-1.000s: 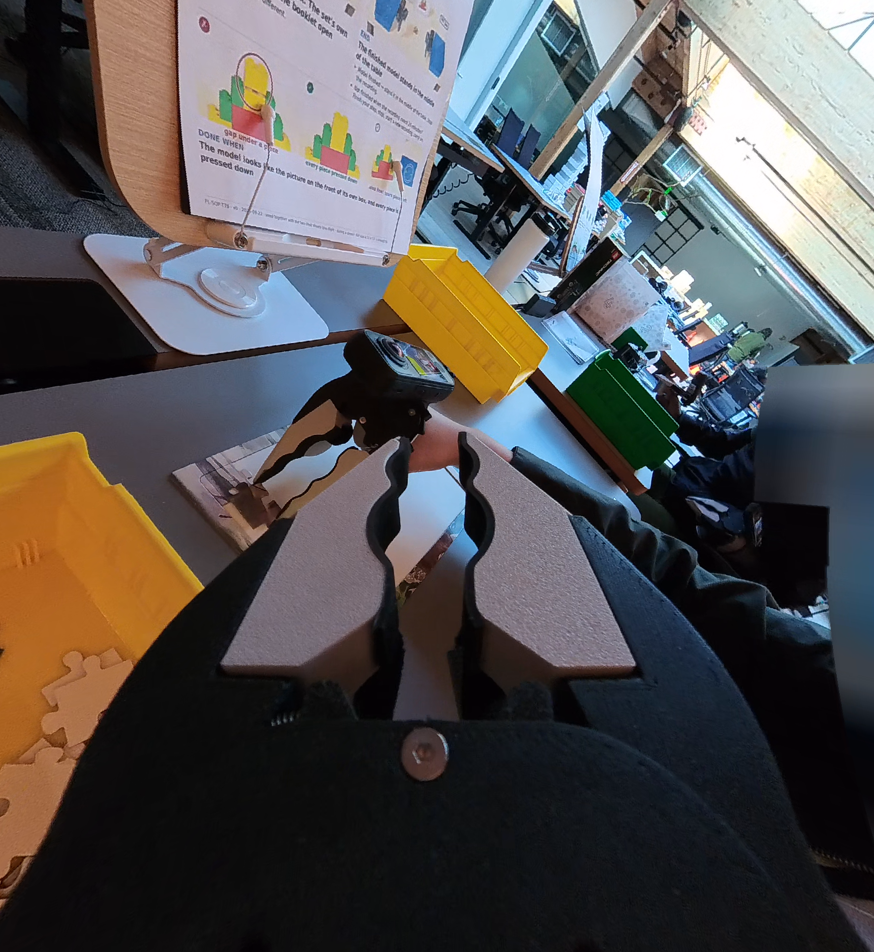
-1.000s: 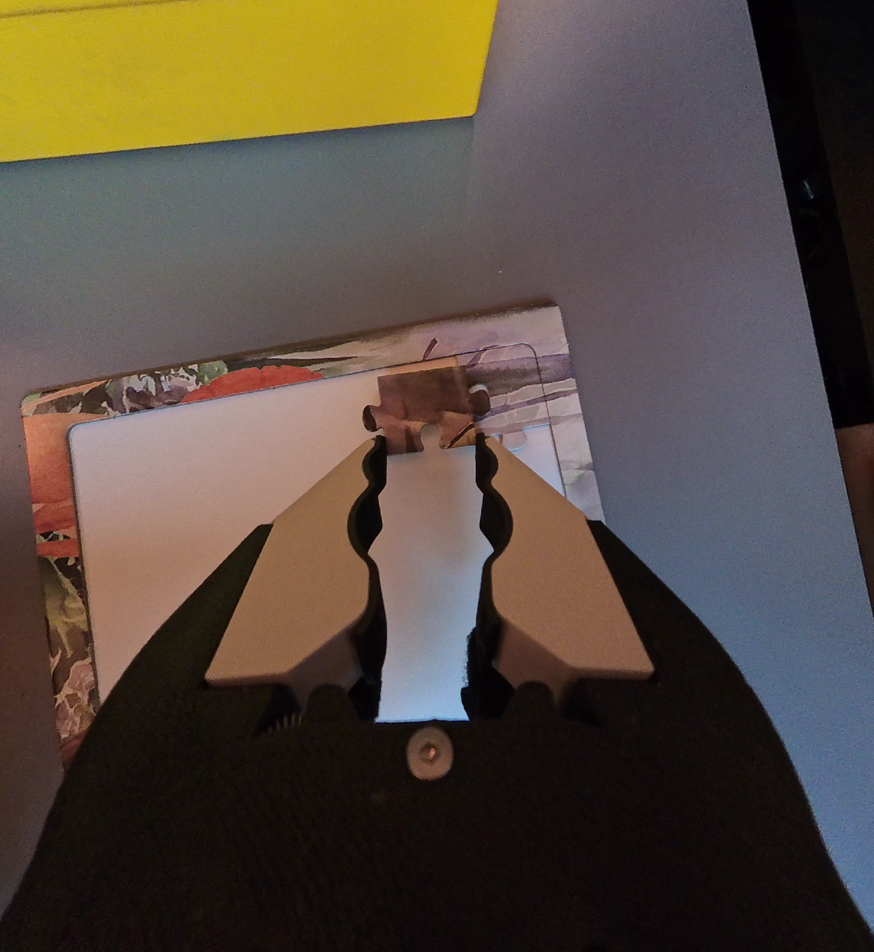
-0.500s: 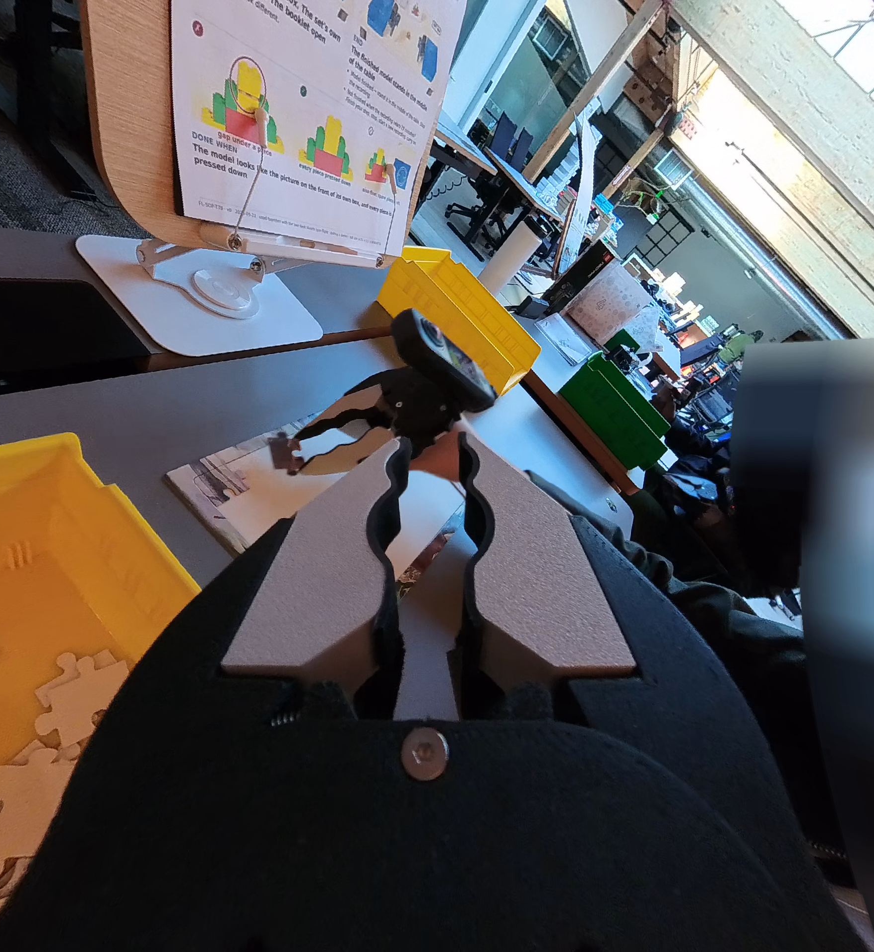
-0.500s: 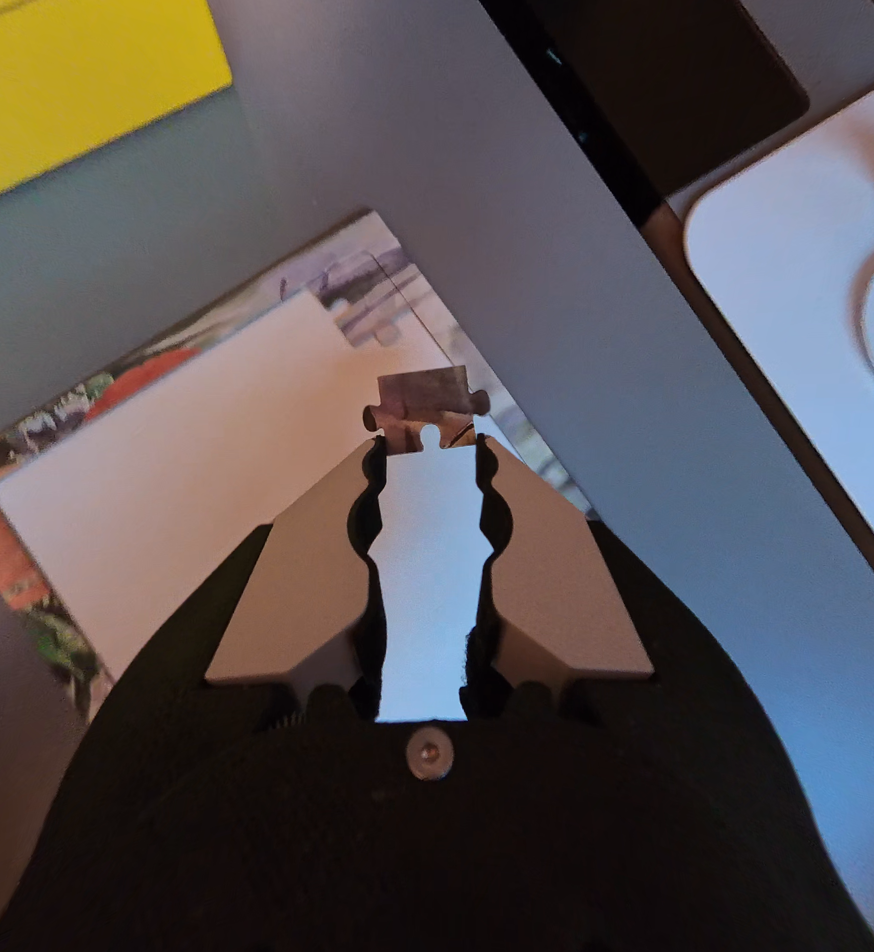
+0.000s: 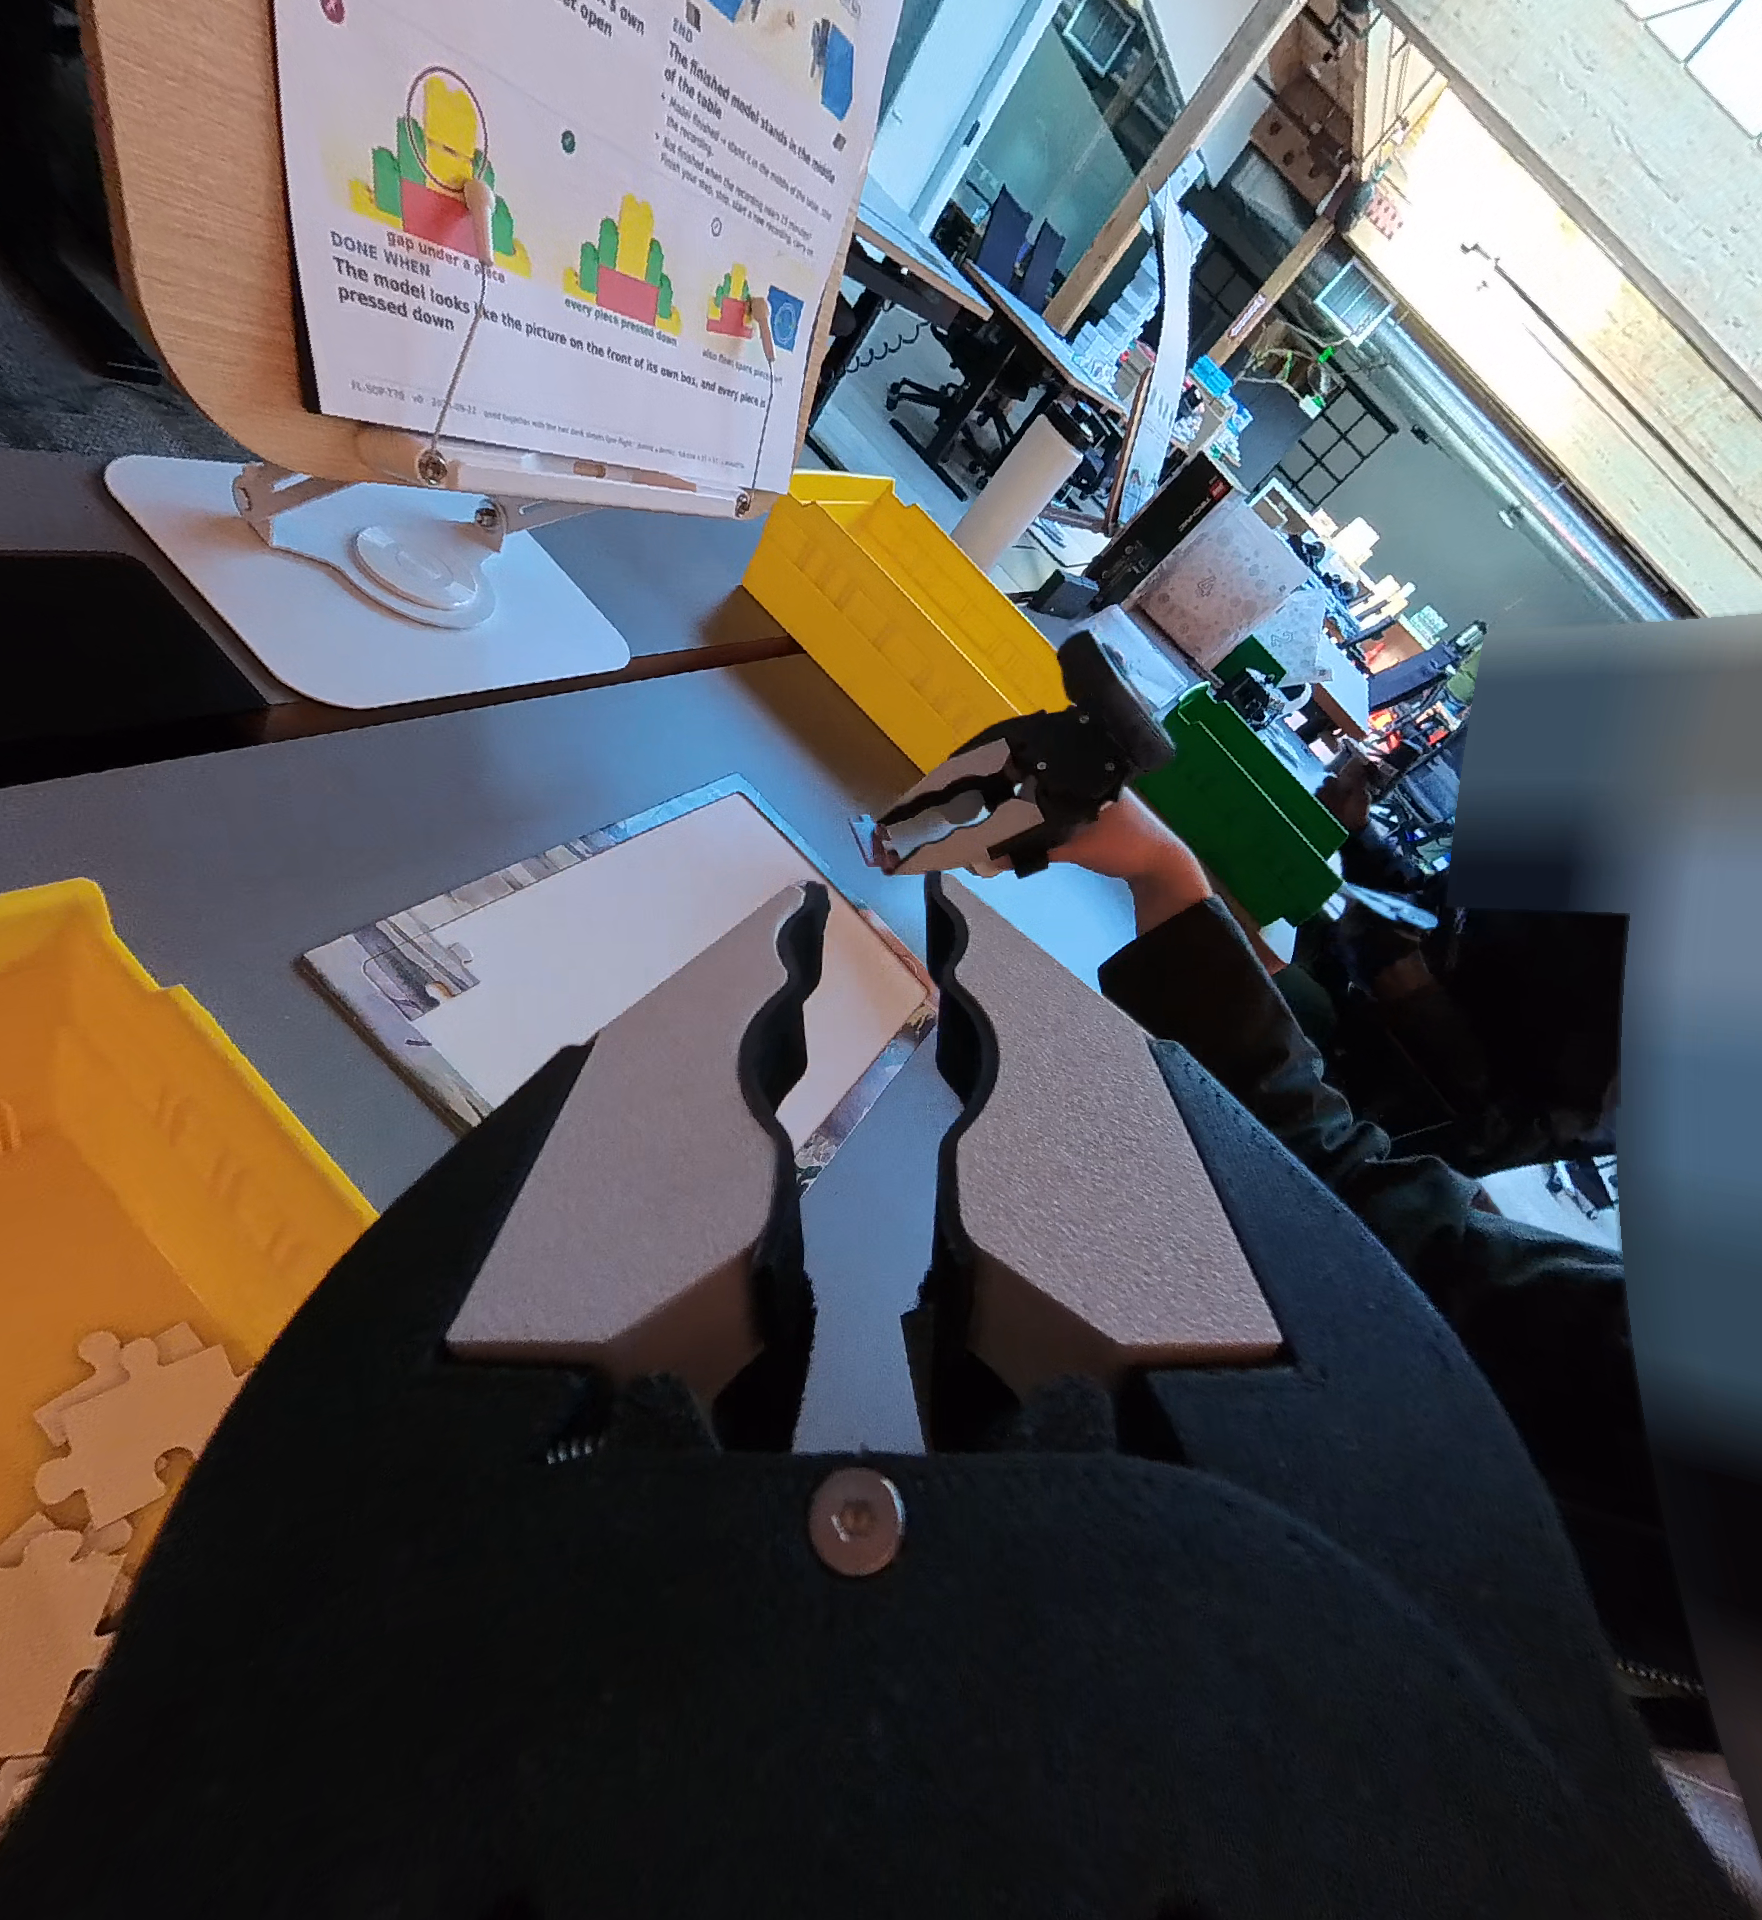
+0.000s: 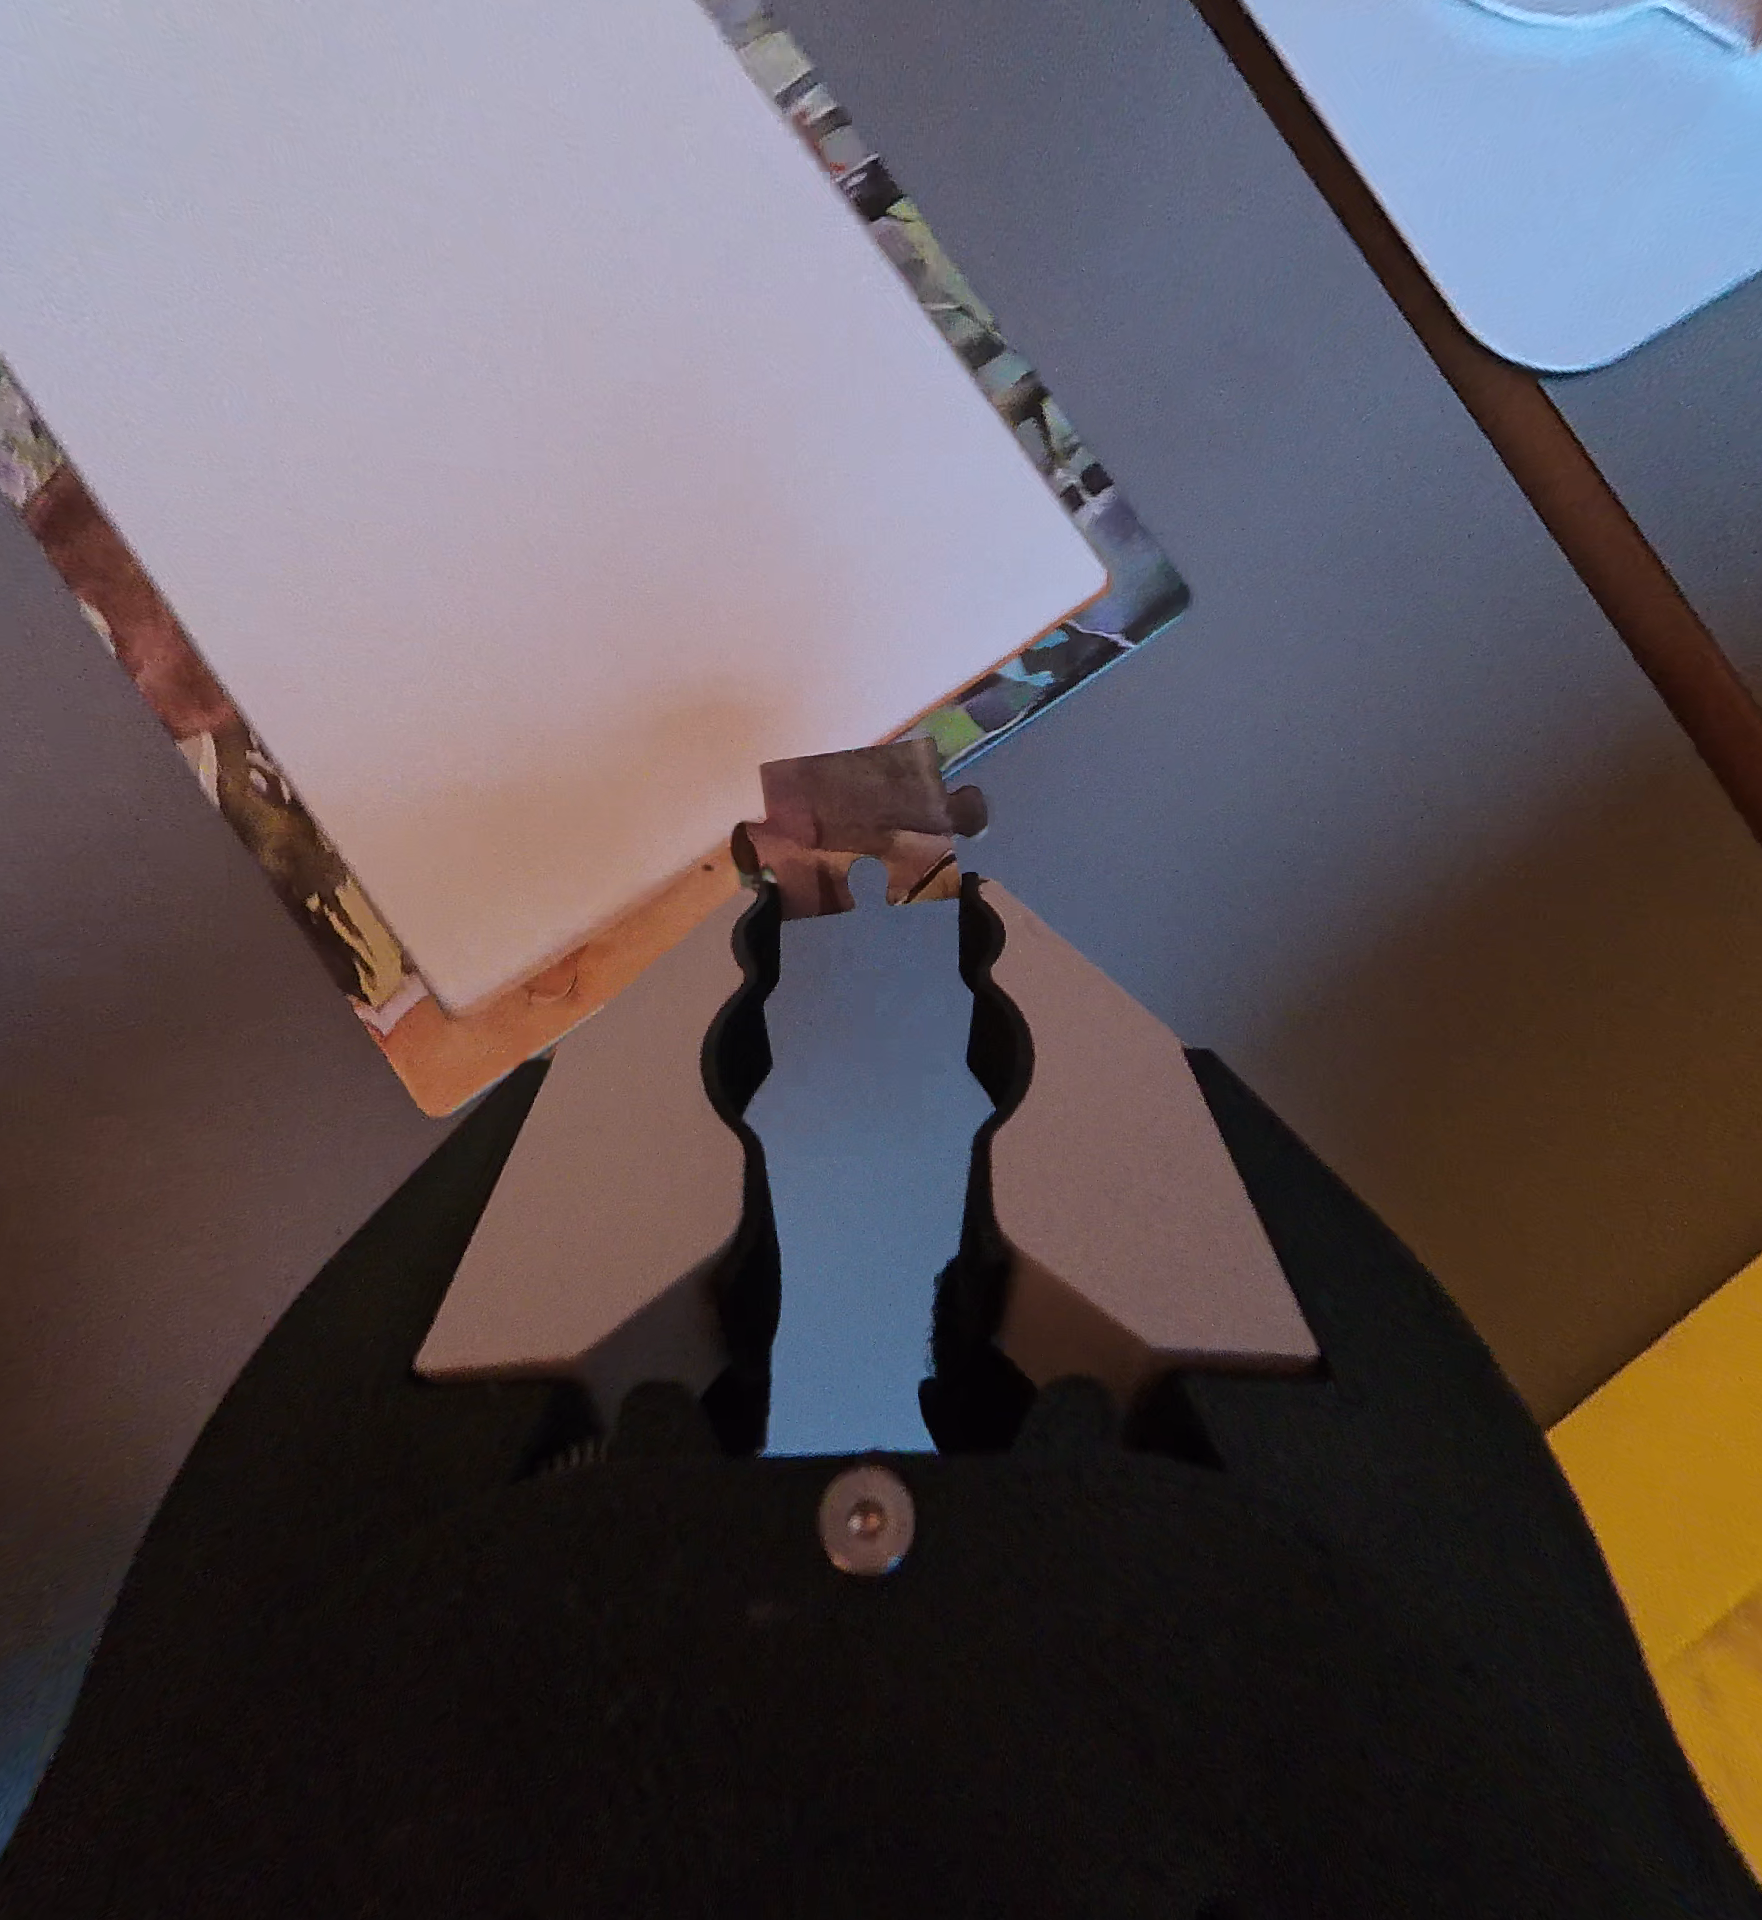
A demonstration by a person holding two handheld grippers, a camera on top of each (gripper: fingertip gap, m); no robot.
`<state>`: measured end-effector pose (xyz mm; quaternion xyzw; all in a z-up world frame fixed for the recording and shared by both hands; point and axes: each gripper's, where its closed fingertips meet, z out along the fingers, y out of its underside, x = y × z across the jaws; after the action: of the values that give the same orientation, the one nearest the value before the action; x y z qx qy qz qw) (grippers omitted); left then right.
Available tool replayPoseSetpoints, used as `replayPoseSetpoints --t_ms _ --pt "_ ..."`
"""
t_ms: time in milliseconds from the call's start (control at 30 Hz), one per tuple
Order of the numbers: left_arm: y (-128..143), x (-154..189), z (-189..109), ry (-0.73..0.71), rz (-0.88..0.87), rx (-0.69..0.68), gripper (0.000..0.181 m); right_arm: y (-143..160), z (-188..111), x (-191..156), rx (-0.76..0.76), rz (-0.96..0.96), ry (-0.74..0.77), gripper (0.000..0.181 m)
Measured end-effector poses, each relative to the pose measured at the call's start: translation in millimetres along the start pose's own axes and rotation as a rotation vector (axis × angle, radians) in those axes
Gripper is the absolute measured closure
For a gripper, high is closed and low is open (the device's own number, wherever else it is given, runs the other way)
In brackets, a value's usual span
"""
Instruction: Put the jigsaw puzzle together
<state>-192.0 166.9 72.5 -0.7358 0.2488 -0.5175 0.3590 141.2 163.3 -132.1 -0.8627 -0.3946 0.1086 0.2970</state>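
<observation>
The puzzle board (image 5: 628, 935), white inside a painted border, lies flat on the grey table; it also shows in the right wrist view (image 6: 441, 416). One piece (image 5: 420, 951) sits in its far left corner. My right gripper (image 6: 866, 899) is shut on a brownish-grey puzzle piece (image 6: 861, 826) by its near edge and holds it over the board's corner. In the left wrist view the right gripper (image 5: 887, 842) hangs just past the board's right corner. My left gripper (image 5: 872, 899) is open and empty, raised above the board's near edge.
A yellow bin (image 5: 129, 1091) with several loose pieces (image 5: 129, 1403) is at the left. A second yellow bin (image 5: 898, 634) and a green bin (image 5: 1241, 810) stand at the right back. A wooden sheet stand on a white base (image 5: 368, 592) is behind the board. A person's sleeve (image 5: 1272, 1039) reaches in. The gap from one gripper's tips to the other's is roughly 40 centimeters.
My right gripper has carried the piece from the board's far left corner across to its right corner, turning as it went. My left gripper stays open and has barely moved.
</observation>
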Motion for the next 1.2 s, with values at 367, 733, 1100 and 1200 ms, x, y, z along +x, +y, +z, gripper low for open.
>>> replayPoseSetpoints --t_ms 367,733,1100,1200 --pt "12 8 17 -0.006 0.030 -0.066 0.163 7 4 -13 0.021 -0.199 -0.038 0.147" --pt "24 17 33 0.025 0.028 -0.119 0.162 -41 -10 -31 0.217 -0.296 -0.039 0.147" --pt "25 23 34 0.033 0.039 -0.129 0.161 -14 -17 -12 0.039 -0.277 0.058 0.147" --pt "22 22 30 0.030 0.037 -0.115 0.161 -20 -14 -11 0.133 -0.216 0.027 0.147"
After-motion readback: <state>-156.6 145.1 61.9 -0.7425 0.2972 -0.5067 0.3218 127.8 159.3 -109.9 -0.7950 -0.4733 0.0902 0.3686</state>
